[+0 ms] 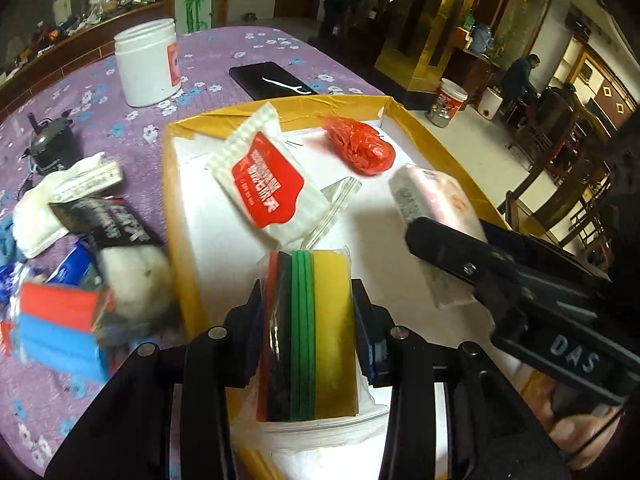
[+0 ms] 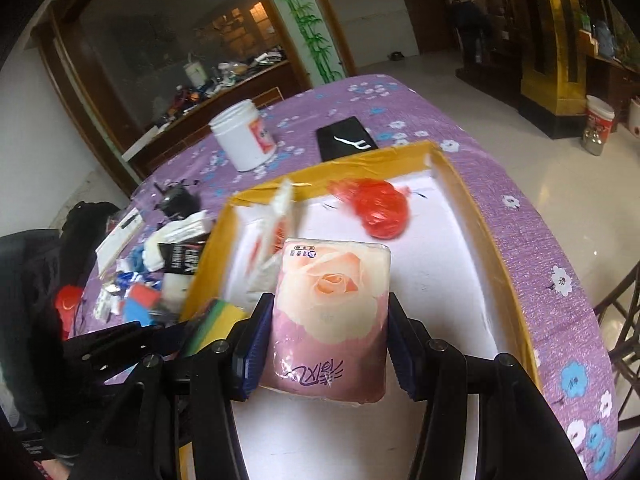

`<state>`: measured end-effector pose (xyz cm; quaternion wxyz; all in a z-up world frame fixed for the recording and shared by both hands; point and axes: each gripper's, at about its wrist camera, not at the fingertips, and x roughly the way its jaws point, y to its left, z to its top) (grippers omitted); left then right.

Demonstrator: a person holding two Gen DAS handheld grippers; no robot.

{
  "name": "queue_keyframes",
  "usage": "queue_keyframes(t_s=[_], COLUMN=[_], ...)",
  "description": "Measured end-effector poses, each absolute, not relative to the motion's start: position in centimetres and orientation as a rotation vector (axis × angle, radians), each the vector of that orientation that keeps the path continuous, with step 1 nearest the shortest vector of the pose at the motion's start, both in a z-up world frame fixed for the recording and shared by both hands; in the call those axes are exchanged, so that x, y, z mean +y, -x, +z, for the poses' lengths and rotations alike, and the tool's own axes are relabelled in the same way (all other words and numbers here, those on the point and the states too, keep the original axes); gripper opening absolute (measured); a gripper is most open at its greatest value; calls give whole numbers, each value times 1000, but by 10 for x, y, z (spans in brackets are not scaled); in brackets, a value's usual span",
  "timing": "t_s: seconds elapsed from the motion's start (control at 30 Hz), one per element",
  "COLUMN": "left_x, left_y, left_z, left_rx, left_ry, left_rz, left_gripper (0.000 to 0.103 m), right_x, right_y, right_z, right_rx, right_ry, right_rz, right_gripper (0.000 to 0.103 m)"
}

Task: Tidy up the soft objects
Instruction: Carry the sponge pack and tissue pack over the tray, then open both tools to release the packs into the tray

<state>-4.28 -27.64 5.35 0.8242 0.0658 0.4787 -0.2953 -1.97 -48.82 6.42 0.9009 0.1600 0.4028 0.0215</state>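
My left gripper [image 1: 308,316] is shut on a bagged stack of coloured sponge sheets [image 1: 310,332], red, black, green and yellow, over the near end of the yellow-rimmed box [image 1: 176,208]. My right gripper [image 2: 326,336] is shut on a pink rose-print tissue pack [image 2: 332,316] above the same box [image 2: 496,248]; the pack also shows in the left wrist view [image 1: 432,196]. In the box lie a white packet with a red label [image 1: 264,180] and a crumpled red plastic bag [image 1: 360,146], which also shows in the right wrist view [image 2: 380,208].
Left of the box on the purple flowered cloth lie red and blue sponges [image 1: 60,320], a white fluffy ball [image 1: 136,276], a black packet [image 1: 108,224] and white cloth [image 1: 36,216]. A white jar [image 1: 146,62] and a black phone [image 1: 268,78] stand beyond.
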Motion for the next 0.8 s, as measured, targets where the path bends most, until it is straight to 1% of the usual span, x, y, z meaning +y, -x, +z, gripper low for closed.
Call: queue_keyframes(t_s=[0.27,0.47,0.6,0.7,0.77,0.8], left_x=[-301,-300,-295,-295,-296,-297], left_y=[20,14,13,15,17,17], left_z=[52,50,51,52,54,55], left_rx=[1018,1031,1040,1046,1045,1040], left_ry=[-131,-114,-93,-107,-110,-111], left_rz=[-606,-582,-578,-587,-602,-609], left_gripper=[36,36,37,44,55,57], right_x=[-499,-515,-508,-508,-509,-510], right_y=[-2,-33,-35,-35,-35,-35], right_z=[68,61,60,59,60,60], right_rx=[820,888,909,913,915,915], right_ry=[-259,-273,-253,-260,-266,-272], right_rz=[-4,37,43,33,26,22], right_gripper=[54,55,58,59,59,61])
